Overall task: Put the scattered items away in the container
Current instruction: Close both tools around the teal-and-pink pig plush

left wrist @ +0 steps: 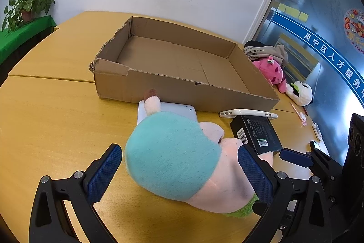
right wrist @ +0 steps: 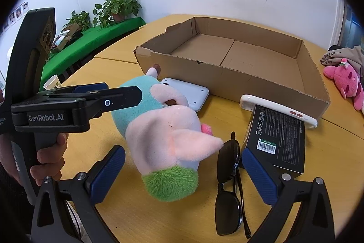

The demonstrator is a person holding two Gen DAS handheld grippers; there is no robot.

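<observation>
**Bracketing the plush pig**

Lying on the wooden surface [left wrist: 56,129] just in front of the empty cardboard box [left wrist: 182,60], the plush toy [left wrist: 173,156] sits between the spread jaws of the left gripper [left wrist: 179,174], not yet squeezed. The right gripper [right wrist: 184,174] is likewise released, sunglasses [right wrist: 229,186] between its fingers. Soft, light and squashy, the toy should take a firm pinch across its teal middle.

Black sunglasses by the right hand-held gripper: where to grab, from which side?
Probably the bridge between the lenses, from above. The sunglasses lie flat on the table, folded, lenses in line away from the right hand-held gripper, so the fingers can close across the narrow middle. The black box and plush toy crowd a side approach.
</observation>
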